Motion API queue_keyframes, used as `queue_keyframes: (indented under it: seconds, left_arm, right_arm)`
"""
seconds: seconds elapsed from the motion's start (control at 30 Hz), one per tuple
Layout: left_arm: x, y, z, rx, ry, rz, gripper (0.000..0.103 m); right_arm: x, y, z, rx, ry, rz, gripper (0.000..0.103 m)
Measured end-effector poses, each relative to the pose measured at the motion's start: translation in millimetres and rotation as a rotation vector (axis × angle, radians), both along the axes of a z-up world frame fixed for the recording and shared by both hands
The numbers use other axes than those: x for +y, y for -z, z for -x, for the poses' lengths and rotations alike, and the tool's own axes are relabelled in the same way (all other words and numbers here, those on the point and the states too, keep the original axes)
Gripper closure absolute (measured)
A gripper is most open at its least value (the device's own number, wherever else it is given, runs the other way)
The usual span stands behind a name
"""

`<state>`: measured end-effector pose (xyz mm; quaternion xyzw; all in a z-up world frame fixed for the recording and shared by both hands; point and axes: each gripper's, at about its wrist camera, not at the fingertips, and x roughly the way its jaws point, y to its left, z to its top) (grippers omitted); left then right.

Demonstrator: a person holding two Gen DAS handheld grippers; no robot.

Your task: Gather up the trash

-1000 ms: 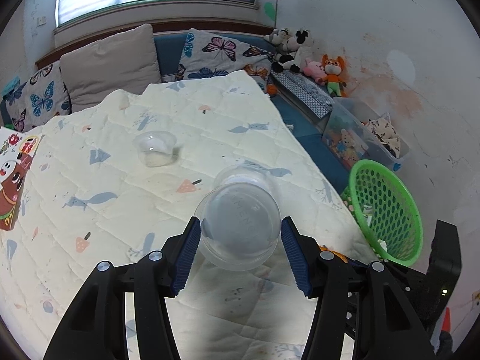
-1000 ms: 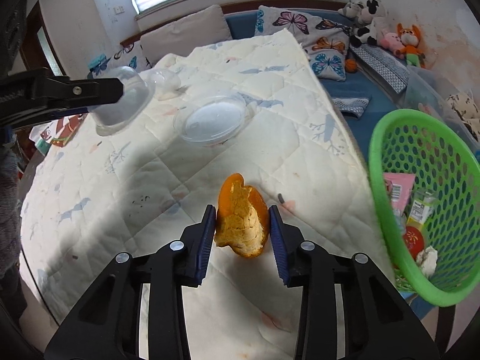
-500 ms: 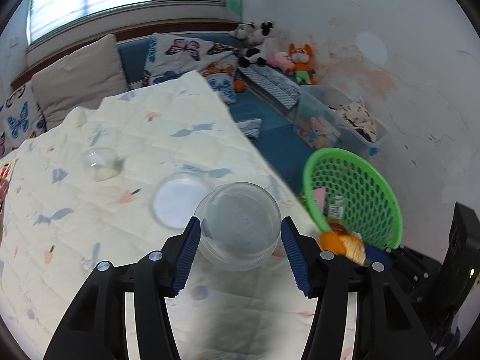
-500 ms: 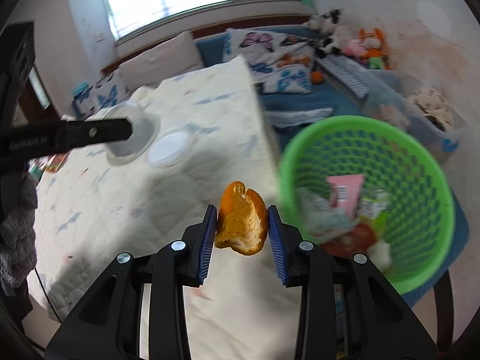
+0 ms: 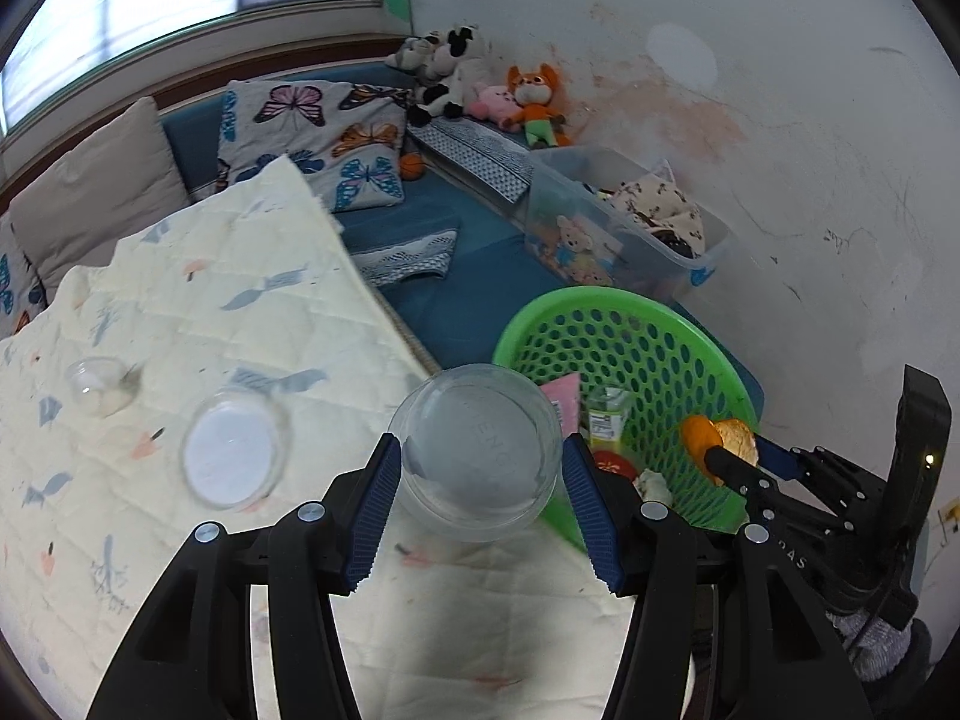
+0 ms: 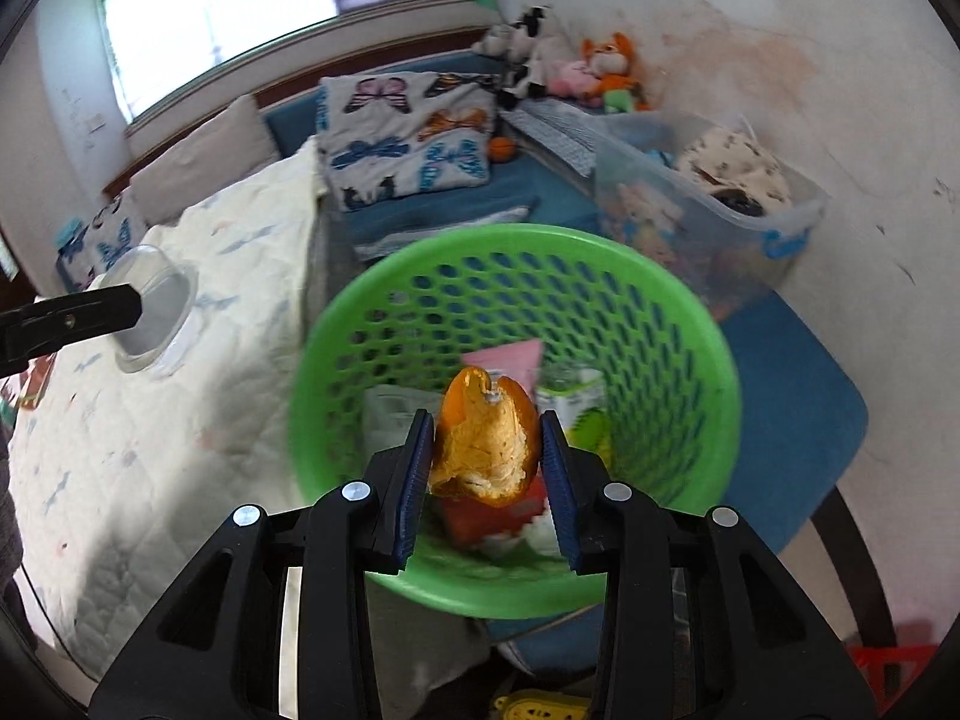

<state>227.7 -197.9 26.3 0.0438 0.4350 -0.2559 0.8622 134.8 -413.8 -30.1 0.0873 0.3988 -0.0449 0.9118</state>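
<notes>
Between the blue pads of the right tongs [image 6: 487, 463] sits a piece of orange peel [image 6: 485, 447], poised above the green basket [image 6: 384, 300]; the jaws are opening, the left pad touching the peel while a thin gap shows at the right. Wrappers and a small carton lie in the basket below. Just beside it, the left tongs [image 5: 480, 501] clamp a clear plastic cup [image 5: 477, 450] over the quilt-covered table [image 5: 198, 312], near its edge. Farther out on the quilt lie a clear round lid [image 5: 231, 455] and a small clear cup [image 5: 99, 384]. Beyond stand a clear storage bin [image 5: 624, 240], butterfly cushions [image 5: 318, 138] and plush toys [image 5: 480, 90].
</notes>
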Motion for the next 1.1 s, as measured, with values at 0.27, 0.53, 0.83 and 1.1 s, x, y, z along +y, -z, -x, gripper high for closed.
queue_keyframes:
  seconds: [0.27, 0.53, 0.83, 1.1]
  left_arm:
    - [-37.3, 6.7, -5.3, 0.019, 0.048, -0.023, 0.049]
    - [-68.8, 21.6, -9.3, 0.044, 0.075, -0.051, 0.049]
    - [-88.5, 37.1, -14.9, 0.072, 0.094, -0.057, 0.044]
    - [-79.0, 30.8, -7.9, 0.054, 0.104, -0.035, 0.037]
  right_arm:
    - [-19.2, 2.7, 9.6, -0.013, 0.036, -0.031, 0.051]
    - [-25.0, -1.1, 21.5, -0.031, 0.037, -0.046, 0.045]
    - [-25.5, -0.8, 28.7, -0.038, 0.038, -0.055, 0.043]
    - [-21.1, -0.1, 28.3, -0.033, 0.028, -0.064, 0.041]
